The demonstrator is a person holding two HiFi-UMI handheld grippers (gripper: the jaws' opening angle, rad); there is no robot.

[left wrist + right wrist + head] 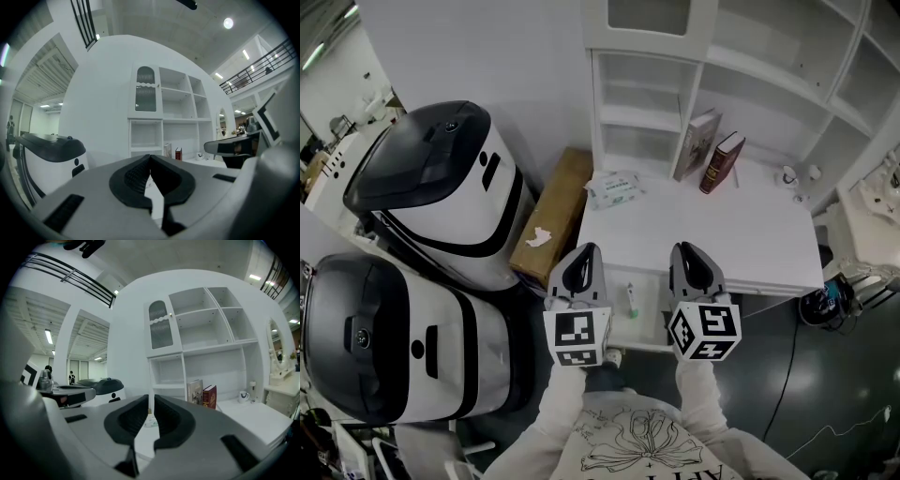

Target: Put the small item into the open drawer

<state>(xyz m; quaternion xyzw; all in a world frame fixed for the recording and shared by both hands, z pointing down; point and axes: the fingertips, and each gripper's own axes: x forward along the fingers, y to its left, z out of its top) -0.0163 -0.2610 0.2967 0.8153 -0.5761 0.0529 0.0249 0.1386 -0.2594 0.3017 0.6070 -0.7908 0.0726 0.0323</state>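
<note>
Small item (632, 300) already in open drawer (649, 323), long axis front-to-back, midway between left hand-held gripper (585, 261) and right hand-held gripper (688, 259). Both pressed together, empty.

I face a white shelf unit (642, 117) rising from the back of a white tabletop (722, 234), with a white wall (487, 56) left of it and dark glossy floor (834, 375) right of it.

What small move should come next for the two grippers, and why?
Probably just draw both grippers back: the small item seems to lie already in the open drawer, and the left gripper and the right gripper are both shut and empty.
</note>
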